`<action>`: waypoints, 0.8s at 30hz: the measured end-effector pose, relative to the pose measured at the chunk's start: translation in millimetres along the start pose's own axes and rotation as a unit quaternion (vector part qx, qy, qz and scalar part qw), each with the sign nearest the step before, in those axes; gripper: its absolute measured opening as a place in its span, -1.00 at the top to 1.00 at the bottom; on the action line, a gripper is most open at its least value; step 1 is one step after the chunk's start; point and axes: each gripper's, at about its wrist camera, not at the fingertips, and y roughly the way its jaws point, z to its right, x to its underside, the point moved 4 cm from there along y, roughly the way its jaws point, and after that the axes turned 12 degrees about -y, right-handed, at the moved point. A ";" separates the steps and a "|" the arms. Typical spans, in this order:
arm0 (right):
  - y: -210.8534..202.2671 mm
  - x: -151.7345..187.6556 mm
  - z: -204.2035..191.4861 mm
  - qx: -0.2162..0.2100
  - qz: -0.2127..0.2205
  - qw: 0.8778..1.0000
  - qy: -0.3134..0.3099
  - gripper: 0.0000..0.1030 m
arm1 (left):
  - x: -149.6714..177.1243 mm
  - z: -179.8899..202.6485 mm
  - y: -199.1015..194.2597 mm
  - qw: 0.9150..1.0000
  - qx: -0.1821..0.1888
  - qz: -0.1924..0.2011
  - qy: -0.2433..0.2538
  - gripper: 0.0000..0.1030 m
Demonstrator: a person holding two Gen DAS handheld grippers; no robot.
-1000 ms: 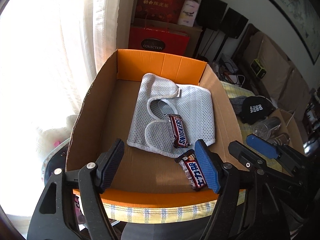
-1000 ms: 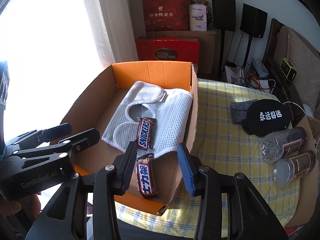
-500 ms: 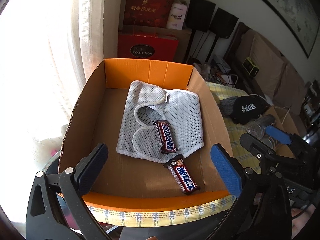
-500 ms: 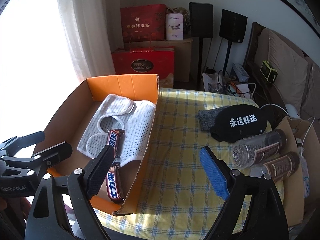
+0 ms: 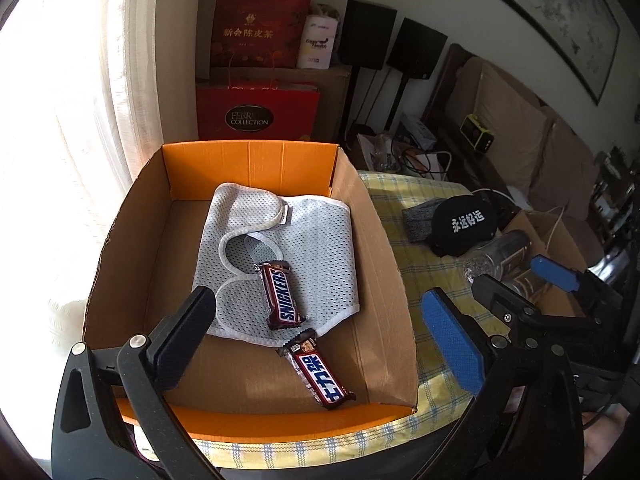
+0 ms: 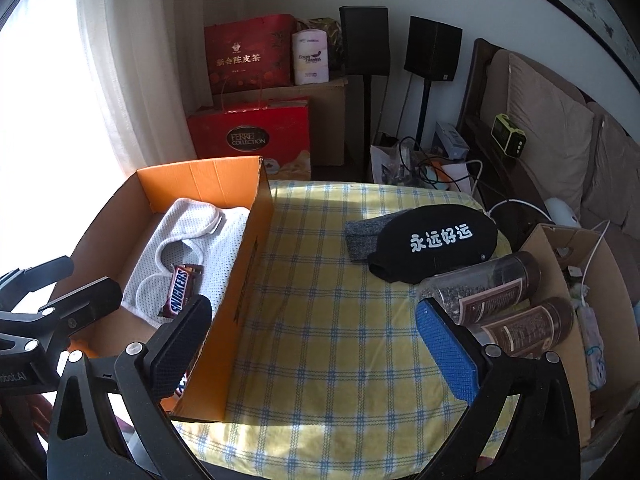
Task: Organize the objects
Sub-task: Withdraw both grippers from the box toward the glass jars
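snickers bar [image 5: 281,295] lies on mesh cloth [image 5: 316,248] inside cardboard box [image 5: 248,160].

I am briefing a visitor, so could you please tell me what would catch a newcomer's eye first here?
Probably the open cardboard box with orange flaps, on the left of the checked tablecloth. Inside lie a grey mesh garment and two chocolate bars. To the right sits a black cap beside two jars.

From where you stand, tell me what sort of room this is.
Most likely a home living room. A cushioned sofa lines the right wall, two black speakers on stands sit at the back beside red gift bags, and a table under a yellow checked cloth holds household odds and ends.
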 end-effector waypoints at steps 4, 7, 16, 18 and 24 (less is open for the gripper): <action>-1.0 8.0 26.1 0.014 -0.004 1.000 0.016 -1.00 | 2.6 18.9 10.8 0.999 0.027 -0.022 -0.006 -1.00; -3.1 15.7 49.3 0.022 -0.007 0.999 0.033 -1.00 | 3.8 35.6 18.0 0.998 0.053 -0.041 -0.013 -1.00; -9.3 41.9 122.4 0.055 -0.021 0.994 0.093 -1.00 | 7.2 82.5 36.5 0.994 0.084 -0.064 0.001 -1.00; -11.2 48.0 135.5 0.060 -0.023 0.992 0.106 -0.99 | 7.5 92.7 40.2 0.994 0.087 -0.067 0.006 -1.00; -13.3 62.0 164.3 0.070 -0.031 0.988 0.136 -0.99 | 5.8 121.9 56.0 0.992 0.092 -0.079 0.023 -1.00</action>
